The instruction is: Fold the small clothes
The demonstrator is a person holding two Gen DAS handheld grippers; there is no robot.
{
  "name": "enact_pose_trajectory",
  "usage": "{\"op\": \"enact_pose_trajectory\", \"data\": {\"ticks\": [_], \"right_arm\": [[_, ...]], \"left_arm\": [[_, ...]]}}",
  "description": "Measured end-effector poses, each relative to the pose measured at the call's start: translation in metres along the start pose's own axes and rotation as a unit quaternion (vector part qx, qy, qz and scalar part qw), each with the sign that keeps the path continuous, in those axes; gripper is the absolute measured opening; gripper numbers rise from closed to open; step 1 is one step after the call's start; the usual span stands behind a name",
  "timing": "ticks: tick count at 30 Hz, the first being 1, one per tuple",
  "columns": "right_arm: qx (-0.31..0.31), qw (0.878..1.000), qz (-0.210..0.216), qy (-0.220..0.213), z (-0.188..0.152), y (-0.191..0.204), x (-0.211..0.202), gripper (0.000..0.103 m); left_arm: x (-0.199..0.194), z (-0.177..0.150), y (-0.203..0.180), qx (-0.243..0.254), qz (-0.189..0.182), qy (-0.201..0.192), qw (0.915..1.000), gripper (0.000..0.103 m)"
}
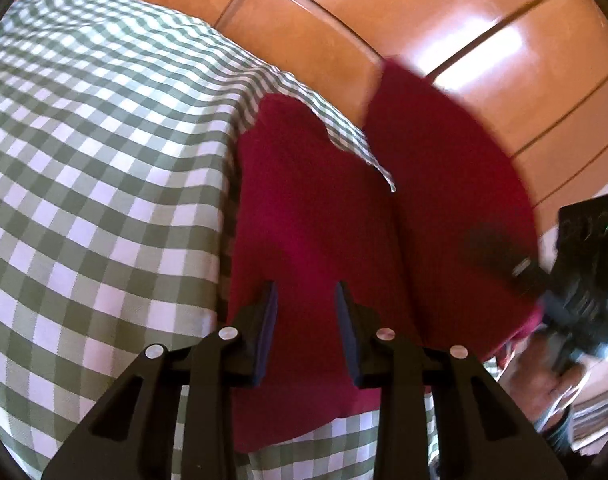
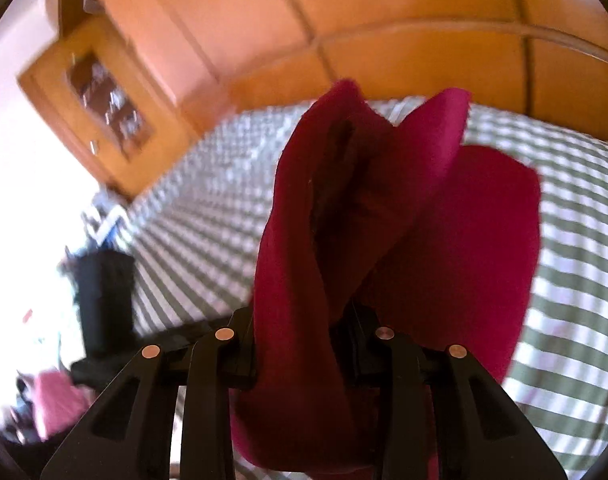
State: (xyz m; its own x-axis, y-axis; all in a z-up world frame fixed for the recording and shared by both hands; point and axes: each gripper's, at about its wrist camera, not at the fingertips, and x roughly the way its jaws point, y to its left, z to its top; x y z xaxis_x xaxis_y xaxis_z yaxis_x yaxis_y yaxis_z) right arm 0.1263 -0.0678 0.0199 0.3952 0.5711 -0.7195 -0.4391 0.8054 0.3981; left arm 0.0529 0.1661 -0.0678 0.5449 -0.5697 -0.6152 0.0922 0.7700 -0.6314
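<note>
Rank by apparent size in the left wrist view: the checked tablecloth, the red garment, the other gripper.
1. Checked tablecloth, largest.
2. Red garment, which lies close to the lens, so it looks larger than it is.
3. Right gripper, smallest, blurred at the frame's edge.

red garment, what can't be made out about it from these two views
- Right wrist view: the red garment bunches between the right tongs, hiding their fingertips and its own type.
- Left wrist view: its lifted far side is motion-blurred.
- Left wrist view: the left tongs cover its near part over the checked cloth.
</note>
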Motion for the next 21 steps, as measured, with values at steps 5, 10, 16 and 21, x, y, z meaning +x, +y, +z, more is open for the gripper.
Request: {"op": "enact_pose_trajectory", "data": {"ticks": [5,10,16,21], "right_arm": [[-0.067,0.998,-0.007,0.018,-0.021,0.028,0.022,0.053],[-0.065,0.994,0.089,0.011,-0.034,0.031,0.004,0.063],[-0.033,0.992,0.125,-0.012,-0.061,0.019,-0.039,0.063],[-0.014,0.998,0.039,-0.039,-0.095,-0.009,-0.075,0.063]], "left_arm": [[-0.019,0.009,0.014,-0.039,-0.018,-0.018,0.9989,0.035],[-0.034,0.016,0.015,-0.048,-0.024,-0.028,0.9982,0.039],[-0.048,0.035,0.005,-0.057,-0.083,-0.037,0.9942,0.060],[-0.029,0.047,-0.017,-0.034,-0.078,0.003,0.9963,0.065]]}}
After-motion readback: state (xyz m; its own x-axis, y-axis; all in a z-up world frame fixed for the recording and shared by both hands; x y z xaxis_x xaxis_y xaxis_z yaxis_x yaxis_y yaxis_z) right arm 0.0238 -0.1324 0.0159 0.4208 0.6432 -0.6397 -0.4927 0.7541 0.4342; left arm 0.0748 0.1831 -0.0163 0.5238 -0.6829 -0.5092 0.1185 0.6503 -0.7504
